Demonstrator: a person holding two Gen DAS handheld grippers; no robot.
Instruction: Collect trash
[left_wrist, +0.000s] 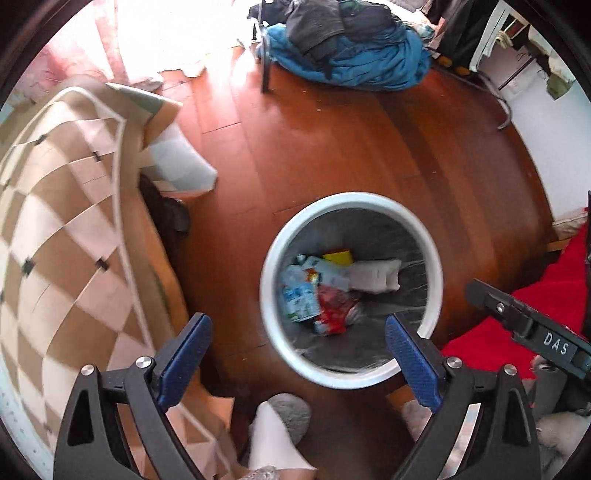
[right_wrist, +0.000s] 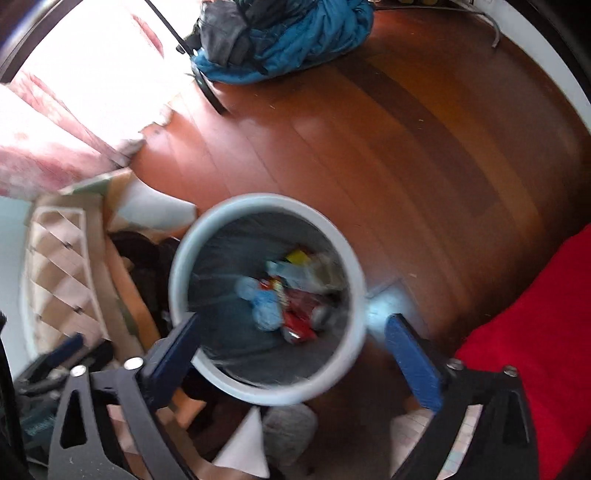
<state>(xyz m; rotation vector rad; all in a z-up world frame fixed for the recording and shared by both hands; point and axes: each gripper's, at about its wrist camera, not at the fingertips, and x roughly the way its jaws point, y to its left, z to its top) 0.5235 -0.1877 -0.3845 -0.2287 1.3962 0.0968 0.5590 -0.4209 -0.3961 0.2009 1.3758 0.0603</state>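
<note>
Both the left gripper (left_wrist: 298, 341) and the right gripper (right_wrist: 291, 341) are held wide open and empty above the white bin (left_wrist: 436, 258) of trash (left_wrist: 325, 291).

Strong daylight floods in from the upper left, blowing the curtain (left_wrist: 155, 40) out to white and leaving glare on the wood floor (left_wrist: 332, 140). Fisheye bending curves all edges, with dark corners. The right wrist view is smeared with motion blur.
</note>
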